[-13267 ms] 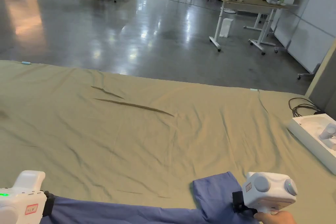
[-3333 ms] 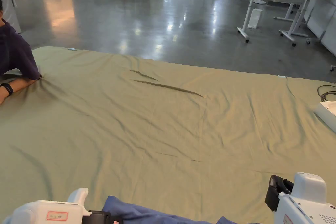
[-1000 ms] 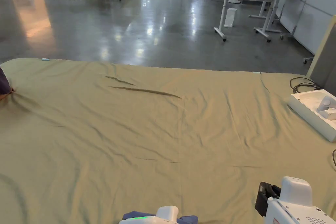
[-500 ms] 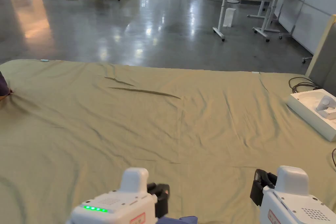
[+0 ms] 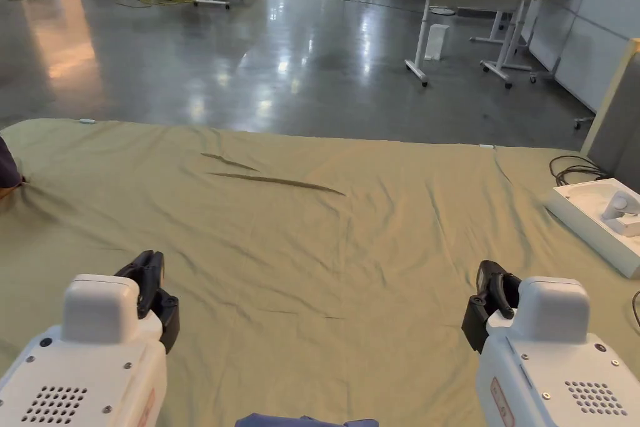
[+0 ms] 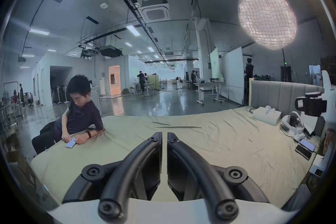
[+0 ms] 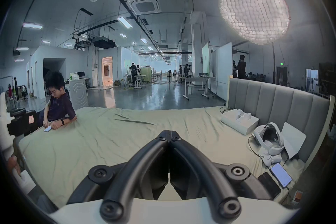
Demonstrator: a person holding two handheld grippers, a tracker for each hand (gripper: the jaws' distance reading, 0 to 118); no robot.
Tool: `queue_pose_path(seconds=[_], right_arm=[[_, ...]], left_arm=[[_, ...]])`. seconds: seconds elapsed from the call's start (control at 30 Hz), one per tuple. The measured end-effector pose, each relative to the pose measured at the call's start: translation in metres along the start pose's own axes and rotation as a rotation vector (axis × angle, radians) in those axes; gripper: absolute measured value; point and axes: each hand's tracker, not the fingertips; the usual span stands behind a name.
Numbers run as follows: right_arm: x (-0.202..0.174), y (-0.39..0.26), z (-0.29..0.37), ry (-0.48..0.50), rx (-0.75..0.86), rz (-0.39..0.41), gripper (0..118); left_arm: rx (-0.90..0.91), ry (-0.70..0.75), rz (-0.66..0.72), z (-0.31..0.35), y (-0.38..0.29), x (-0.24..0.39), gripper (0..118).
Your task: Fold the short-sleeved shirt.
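Observation:
A thin strip of the blue shirt (image 5: 306,421) lies on the olive bedsheet (image 5: 325,241) at the near edge, between the two grippers. My left gripper (image 5: 149,269) is raised at the lower left, clear of the shirt. In the left gripper view the left gripper (image 6: 164,134) has its jaws almost together, with a thin slit and nothing between them. My right gripper (image 5: 490,284) is raised at the lower right. In the right gripper view the right gripper (image 7: 169,132) has its jaws touching and holds nothing.
A white box (image 5: 594,222) sits at the bed's right edge, near a headset (image 7: 269,138), two phones (image 7: 281,174) and cables. A grey headboard (image 7: 281,104) rises on the right. A person (image 6: 81,115) leans on the bed's far left corner.
The left gripper has swung from above the shirt to the left and risen, holding nothing. The right gripper has risen a little. The shirt stays at the near edge.

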Motion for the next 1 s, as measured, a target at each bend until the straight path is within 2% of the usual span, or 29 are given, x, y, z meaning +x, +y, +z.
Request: queue_pose_path(seconds=[0.2, 0.33, 0.43, 0.6, 0.67, 0.93, 1.0], right_arm=[[-0.023, -0.038, 0.021, 0.093, -0.136, -0.014, 0], [-0.06, -0.092, 0.035, 0.204, -0.287, 0.054, 0], [-0.078, -0.136, 0.039, 0.286, -0.414, 0.032, 0], [-0.086, -0.19, 0.026, 0.222, -0.539, 0.006, 0], [-0.086, -0.203, 0.019, 0.178, -0.515, 0.036, 0], [-0.088, -0.217, 0.001, 0.141, -0.475, 0.084, 0], [-0.087, -0.215, 0.001, 0.143, -0.475, 0.079, 0]], left_arm=[[-0.031, -0.012, 0.024, 0.008, -0.009, -0.011, 7], [-0.089, -0.053, 0.031, 0.01, -0.021, -0.012, 7], [-0.143, -0.097, 0.053, 0.012, -0.032, -0.012, 7], [-0.234, -0.162, 0.122, 0.019, -0.052, -0.015, 7], [-0.281, -0.17, 0.125, 0.02, -0.061, -0.016, 7], [-0.571, -0.331, 0.257, 0.011, -0.105, -0.026, 7], [-0.65, -0.368, 0.294, 0.006, -0.117, -0.03, 12]])
